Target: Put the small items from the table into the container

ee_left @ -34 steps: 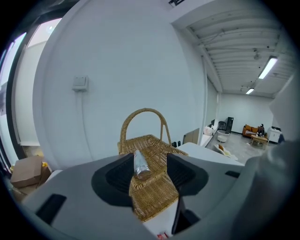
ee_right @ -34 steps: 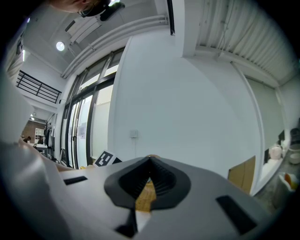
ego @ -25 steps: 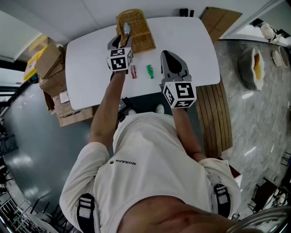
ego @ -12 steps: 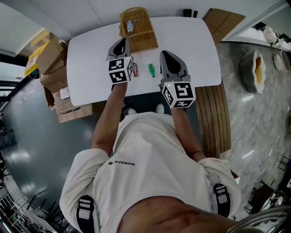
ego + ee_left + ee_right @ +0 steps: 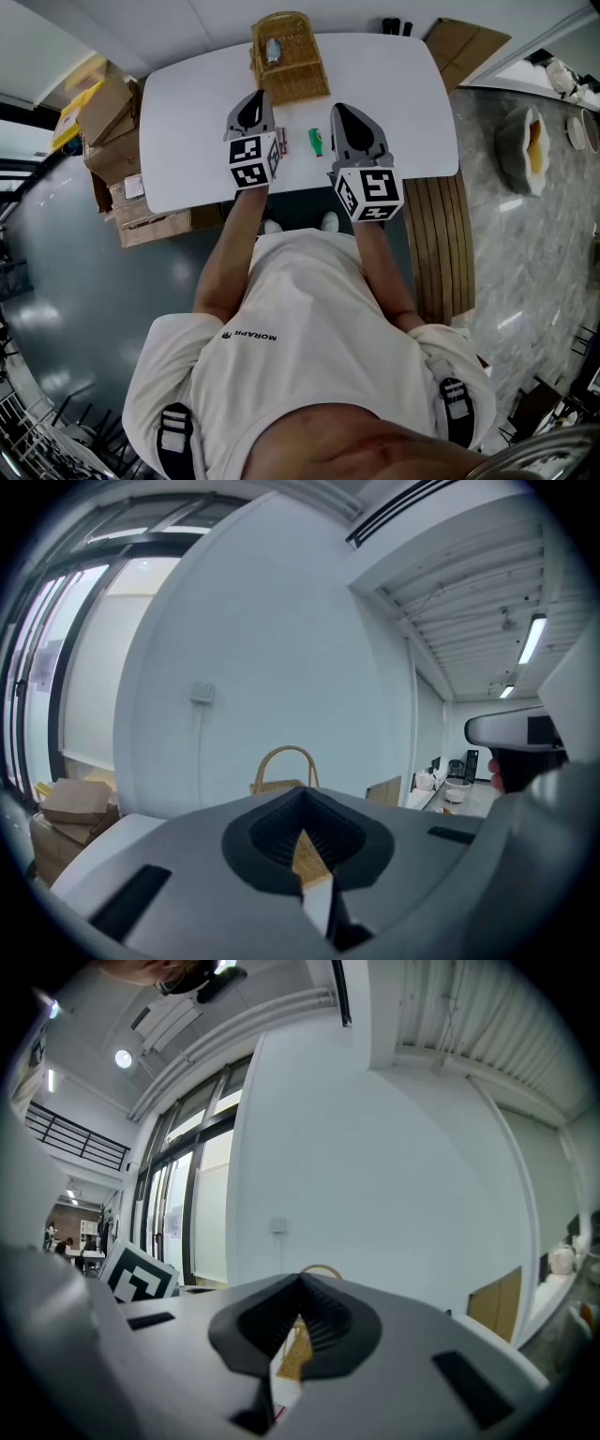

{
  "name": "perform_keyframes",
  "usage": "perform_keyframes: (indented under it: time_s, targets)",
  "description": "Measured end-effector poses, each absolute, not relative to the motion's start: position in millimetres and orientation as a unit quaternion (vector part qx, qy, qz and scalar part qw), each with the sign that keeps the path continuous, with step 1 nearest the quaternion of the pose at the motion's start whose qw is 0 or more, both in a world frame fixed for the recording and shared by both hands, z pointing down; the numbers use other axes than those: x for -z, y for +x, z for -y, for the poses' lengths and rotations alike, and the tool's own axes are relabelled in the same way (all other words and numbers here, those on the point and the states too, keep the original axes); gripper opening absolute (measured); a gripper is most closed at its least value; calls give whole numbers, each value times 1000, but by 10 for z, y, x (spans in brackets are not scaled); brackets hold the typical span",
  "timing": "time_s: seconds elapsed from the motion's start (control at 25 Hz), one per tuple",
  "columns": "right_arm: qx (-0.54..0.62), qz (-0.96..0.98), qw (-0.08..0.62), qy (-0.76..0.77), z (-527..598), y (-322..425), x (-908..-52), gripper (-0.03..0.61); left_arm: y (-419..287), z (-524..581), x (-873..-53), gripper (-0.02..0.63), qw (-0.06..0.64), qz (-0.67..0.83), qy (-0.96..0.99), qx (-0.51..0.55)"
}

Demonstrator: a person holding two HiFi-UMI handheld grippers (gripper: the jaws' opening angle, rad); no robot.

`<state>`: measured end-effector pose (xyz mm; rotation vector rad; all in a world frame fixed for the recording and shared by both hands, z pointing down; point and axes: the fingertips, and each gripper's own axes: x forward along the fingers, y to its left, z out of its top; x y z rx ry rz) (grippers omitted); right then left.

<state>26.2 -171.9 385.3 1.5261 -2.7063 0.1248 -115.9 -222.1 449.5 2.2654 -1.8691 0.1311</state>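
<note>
A wicker basket [image 5: 289, 56] stands at the far edge of the white table [image 5: 187, 122], with a small pale item [image 5: 272, 49] inside it. On the table lie a green item [image 5: 317, 141] and a red item [image 5: 281, 142]; the red one is partly hidden by my left gripper's marker cube. My left gripper [image 5: 255, 97] is shut and empty, just short of the basket's near side. Beside the green item my right gripper [image 5: 339, 108] is shut too, holding nothing. Over the closed jaws both gripper views show the basket [image 5: 284, 782] [image 5: 323, 1270].
Cardboard boxes [image 5: 103, 122] are stacked on the floor left of the table. A wooden panel [image 5: 441, 225] lies along the table's right side, and flat cardboard [image 5: 459, 42] leans at the far right corner. Two dark small things [image 5: 398, 26] stand at the far edge.
My left gripper has drawn back from over the basket toward the person. The pale item stays in the basket. The right gripper has kept still.
</note>
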Motion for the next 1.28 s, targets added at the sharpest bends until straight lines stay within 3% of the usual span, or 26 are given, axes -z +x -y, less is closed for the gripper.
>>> perform_keyframes:
  time_s: [0.8,1.28]
  targets:
    - [-50,868,28,493,1736,261,-3979,5,-1062,1927,-5240,3,132,637,754,-88]
    - [-64,866,42,494,1792,285,-4138,5,-1103,1861,-6248,3,221,631,722,-175]
